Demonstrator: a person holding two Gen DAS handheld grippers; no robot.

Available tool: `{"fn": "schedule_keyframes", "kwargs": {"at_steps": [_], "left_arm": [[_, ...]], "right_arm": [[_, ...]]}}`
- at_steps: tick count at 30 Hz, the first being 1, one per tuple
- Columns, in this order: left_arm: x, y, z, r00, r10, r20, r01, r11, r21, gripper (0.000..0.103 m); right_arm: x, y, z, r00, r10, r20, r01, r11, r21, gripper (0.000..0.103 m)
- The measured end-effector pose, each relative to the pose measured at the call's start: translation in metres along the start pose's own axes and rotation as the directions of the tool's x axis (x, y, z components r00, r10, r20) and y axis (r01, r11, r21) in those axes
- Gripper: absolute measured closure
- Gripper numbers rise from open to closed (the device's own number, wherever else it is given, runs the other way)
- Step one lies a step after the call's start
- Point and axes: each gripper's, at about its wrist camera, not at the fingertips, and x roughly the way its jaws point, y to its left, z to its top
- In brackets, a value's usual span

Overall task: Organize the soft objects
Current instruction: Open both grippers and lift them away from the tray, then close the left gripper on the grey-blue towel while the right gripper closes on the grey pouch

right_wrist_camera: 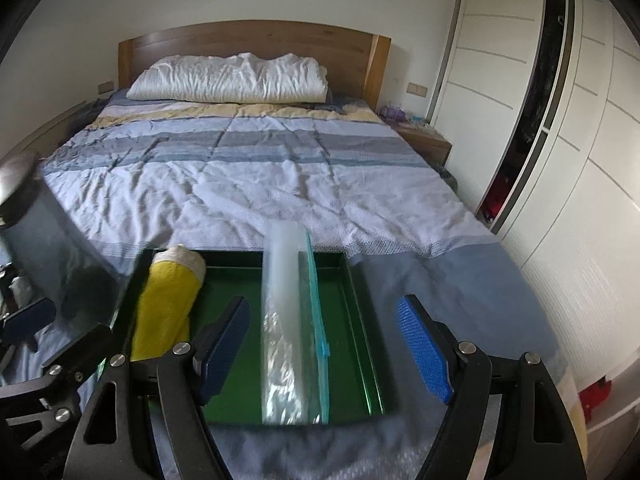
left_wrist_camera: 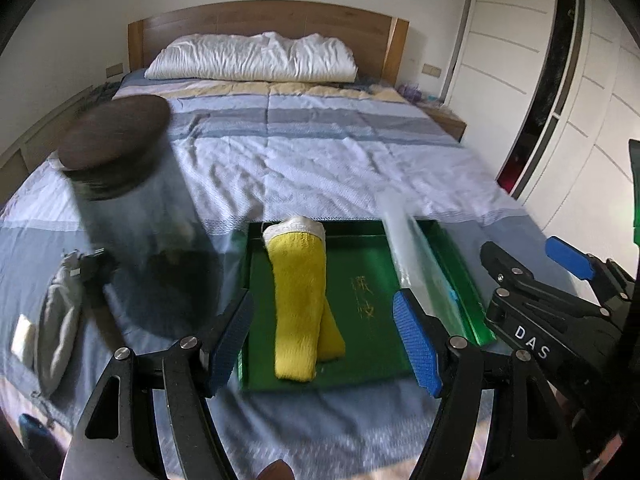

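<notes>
Best done by choosing one item and closing squarely across its middle, lifting gently. Left claw (left_wrist_camera: 323, 340) gaped wide, empty, tilted down over yellow rolled towel (left_wrist_camera: 299, 300) in green tray (left_wrist_camera: 476, 304) on bed (left_wrist_camera: 320, 160). Right claw (right_wrist_camera: 323, 350) likewise wide, empty, above rolled plastic bag (right_wrist_camera: 286, 320).

Your yellow towel (left_wrist_camera: 298, 300) lies rolled in the left half of the green tray (left_wrist_camera: 372, 364), white end (left_wrist_camera: 298, 226) toward the pillow. Your clear bag (right_wrist_camera: 290, 328), rolled long with a teal zip edge, lies along the tray's right side, lengthwise. The two sit apart, tray floor showing between them.
</notes>
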Motion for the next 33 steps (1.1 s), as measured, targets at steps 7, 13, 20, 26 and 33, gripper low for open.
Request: {"fn": "schedule_keyframes", "kwargs": {"at_steps": [7, 13, 20, 26, 33], "left_arm": [[-0.063, 0.024, -0.021, 1.0, -0.005, 0.03, 0.005, 1.0, 0.016, 0.033], [-0.108, 0.051, -0.052, 0.999, -0.001, 0.047, -0.001, 0.999, 0.038, 0.014], [-0.151, 0.103, -0.087, 1.0, 0.0, 0.029, -0.001, 0.999, 0.051, 0.014], [-0.178, 0.18, -0.12, 0.999, 0.046, -0.016, -0.045, 0.999, 0.027, 0.014], [-0.171, 0.271, -0.16, 0.987, 0.106, -0.12, -0.107, 0.994, 0.001, 0.014]], "right_arm": [[-0.072, 0.017, -0.019, 0.999, 0.015, 0.034, -0.015, 1.0, -0.007, 0.022], [-0.132, 0.042, -0.047, 0.997, 0.056, 0.045, -0.055, 0.998, -0.022, 0.02], [-0.179, 0.084, -0.072, 0.99, 0.138, 0.031, -0.136, 0.988, -0.071, 0.02], [-0.202, 0.133, -0.079, 0.973, 0.229, 0.017, -0.226, 0.966, -0.123, 0.019], [-0.2, 0.196, -0.074, 0.942, 0.335, -0.008, -0.331, 0.929, -0.164, 0.018]]}}
